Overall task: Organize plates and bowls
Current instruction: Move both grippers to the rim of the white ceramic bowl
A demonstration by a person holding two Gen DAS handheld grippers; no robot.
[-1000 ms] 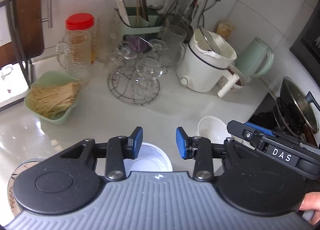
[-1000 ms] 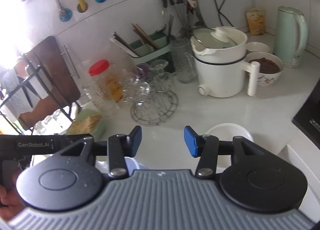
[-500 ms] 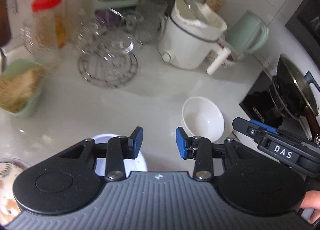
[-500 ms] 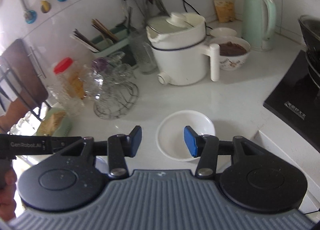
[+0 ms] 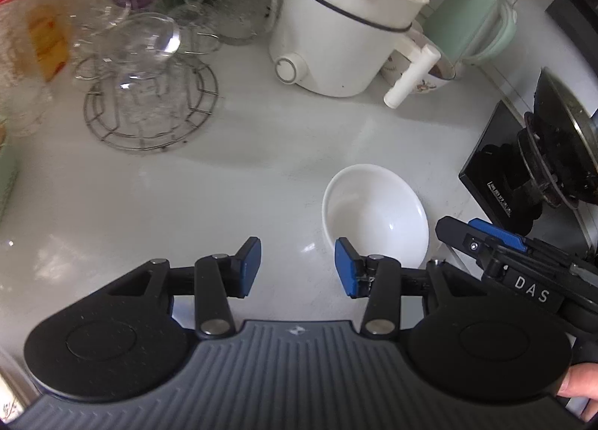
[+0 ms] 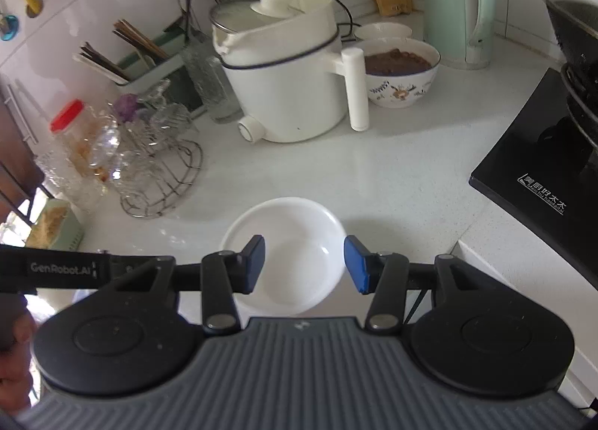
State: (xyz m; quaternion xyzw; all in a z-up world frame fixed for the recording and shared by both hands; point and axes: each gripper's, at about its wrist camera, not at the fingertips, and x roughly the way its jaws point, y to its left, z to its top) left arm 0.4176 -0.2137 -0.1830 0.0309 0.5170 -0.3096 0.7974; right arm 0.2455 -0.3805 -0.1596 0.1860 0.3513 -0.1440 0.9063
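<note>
White glazed ceramic, a round shallow bowl [image 6: 287, 250] is set upright on the pale stone tabletop [image 6: 392, 175], directly ahead of and below the right gripper [image 6: 304, 261]. Its jaws are held partly apart, empty, apparently so the rim can be taken. The left gripper [image 5: 297, 267] is kept beside it, jaws opening on nothing, the bowl [image 5: 373, 217] lying just off their right.

i'm seeing a plain white bowl [image 6: 286, 250] on the pale counter [image 6: 392, 175], a mint green kettle [image 6: 458, 3], and a red-lidded jar [image 6: 74, 138]; my pads [image 6: 355, 263] are showing blue.
</note>
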